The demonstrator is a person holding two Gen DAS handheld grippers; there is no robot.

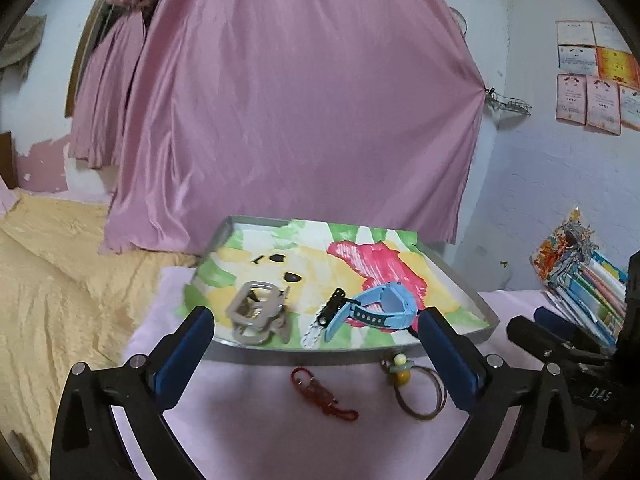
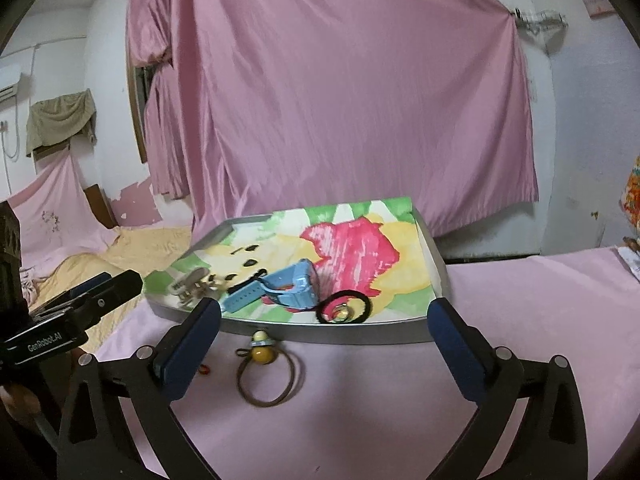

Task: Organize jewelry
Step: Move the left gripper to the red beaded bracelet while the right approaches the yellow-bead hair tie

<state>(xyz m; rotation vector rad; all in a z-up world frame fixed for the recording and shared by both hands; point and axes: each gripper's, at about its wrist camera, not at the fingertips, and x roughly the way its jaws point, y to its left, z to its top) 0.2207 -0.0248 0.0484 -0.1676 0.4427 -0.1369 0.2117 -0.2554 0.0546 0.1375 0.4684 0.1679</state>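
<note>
Both tools wide open and empty, blue watch (image 1: 380, 304) in tray (image 1: 320, 350) just beyond left tool (image 1: 316, 324)

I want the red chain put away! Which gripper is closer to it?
Left. The red chain lies on the pink cloth right between the open left gripper fingers. The open right gripper is off to its side, the chain barely visible past its finger.
</note>
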